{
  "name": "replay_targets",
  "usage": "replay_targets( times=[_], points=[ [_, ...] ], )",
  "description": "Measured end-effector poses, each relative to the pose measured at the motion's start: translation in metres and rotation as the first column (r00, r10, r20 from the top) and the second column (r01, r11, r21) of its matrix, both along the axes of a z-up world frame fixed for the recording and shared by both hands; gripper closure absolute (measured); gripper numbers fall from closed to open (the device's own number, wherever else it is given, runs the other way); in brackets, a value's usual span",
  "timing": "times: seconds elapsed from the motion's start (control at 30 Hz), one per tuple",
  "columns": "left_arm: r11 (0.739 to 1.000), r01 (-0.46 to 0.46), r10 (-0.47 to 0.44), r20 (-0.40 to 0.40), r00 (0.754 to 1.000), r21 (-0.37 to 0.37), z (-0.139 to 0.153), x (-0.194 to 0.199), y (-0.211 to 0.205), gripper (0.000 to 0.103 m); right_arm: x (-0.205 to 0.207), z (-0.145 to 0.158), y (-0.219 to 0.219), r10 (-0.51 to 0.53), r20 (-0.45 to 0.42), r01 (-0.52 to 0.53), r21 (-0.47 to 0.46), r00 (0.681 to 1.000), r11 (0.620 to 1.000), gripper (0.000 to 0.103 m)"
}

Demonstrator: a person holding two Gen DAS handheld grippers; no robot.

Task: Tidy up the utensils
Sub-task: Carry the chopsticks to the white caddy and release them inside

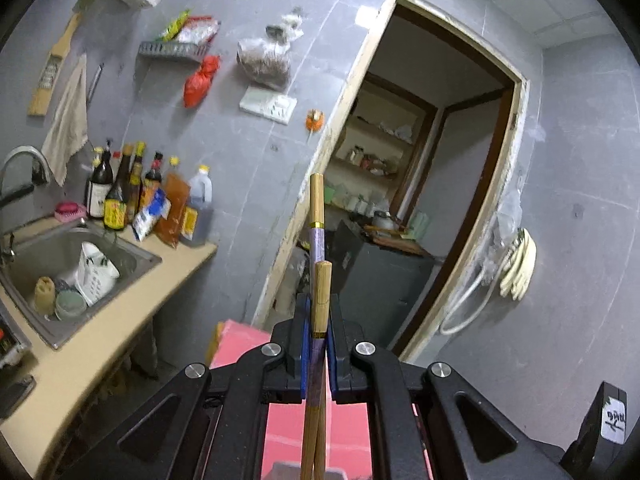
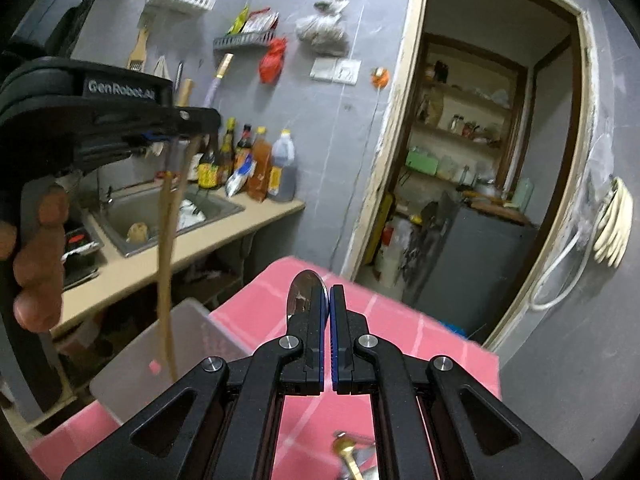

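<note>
My left gripper (image 1: 319, 320) is shut on a pair of wooden chopsticks (image 1: 316, 208) with purple bands and gold rings; their thick ends stick up past the fingertips. In the right wrist view, the same left gripper (image 2: 196, 122) is at upper left in a person's hand (image 2: 36, 256), and the chopsticks (image 2: 166, 264) hang down over a grey tray (image 2: 200, 344). My right gripper (image 2: 329, 300) is shut on a metal spoon (image 2: 302, 294). The spoon's bowl shows beside the left fingertip, above the pink table (image 2: 420, 332).
A counter with a steel sink (image 1: 60, 256) and several sauce bottles (image 1: 132, 192) runs along the left wall. An open doorway (image 1: 432, 184) leads to a storeroom with shelves. More utensils (image 2: 348, 452) lie blurred on the pink table near the bottom edge.
</note>
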State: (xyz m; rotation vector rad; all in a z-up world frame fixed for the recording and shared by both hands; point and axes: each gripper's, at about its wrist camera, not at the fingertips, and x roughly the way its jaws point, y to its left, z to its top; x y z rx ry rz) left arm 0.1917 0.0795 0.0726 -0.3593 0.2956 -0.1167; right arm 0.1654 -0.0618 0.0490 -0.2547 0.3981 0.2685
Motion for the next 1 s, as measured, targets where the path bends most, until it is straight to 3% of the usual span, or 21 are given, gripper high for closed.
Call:
replay_targets(
  times=[0.23,0.73,0.83,0.87,0.9,1.0],
  points=[
    [0.998,0.06,-0.06,-0.11,0.992,-0.008,-0.03,0.003,0.003,0.096,-0.003,-0.026,0.005,0.041,-0.108,-0.037,0.038,0.993,0.999,0.1],
    [0.987,0.158,-0.156,-0.199,0.967,-0.006,-0.05,-0.005,0.004,0.094,-0.006,-0.04,-0.006,0.09,-0.212,-0.066,0.117,0.973,0.991,0.095],
    [0.984,0.175,-0.174,-0.206,0.963,-0.011,-0.051,-0.008,0.004,0.077,-0.009,-0.038,-0.011,0.078,-0.21,-0.051,0.13,0.975,0.99,0.092],
    [0.984,0.175,-0.175,-0.205,0.963,-0.018,-0.051,-0.009,0.005,0.061,-0.01,-0.037,-0.015,0.074,-0.207,-0.046,0.136,0.976,0.99,0.09],
    [0.985,0.17,-0.173,-0.193,0.966,-0.032,-0.052,-0.012,0.006,0.055,-0.01,-0.035,-0.016,0.073,-0.206,-0.044,0.141,0.976,0.989,0.088],
    [0.987,0.156,-0.162,-0.194,0.968,-0.046,-0.053,-0.015,0.009,0.055,-0.015,-0.03,-0.028,0.044,-0.191,-0.014,0.157,0.981,0.988,0.08]
  ],
)
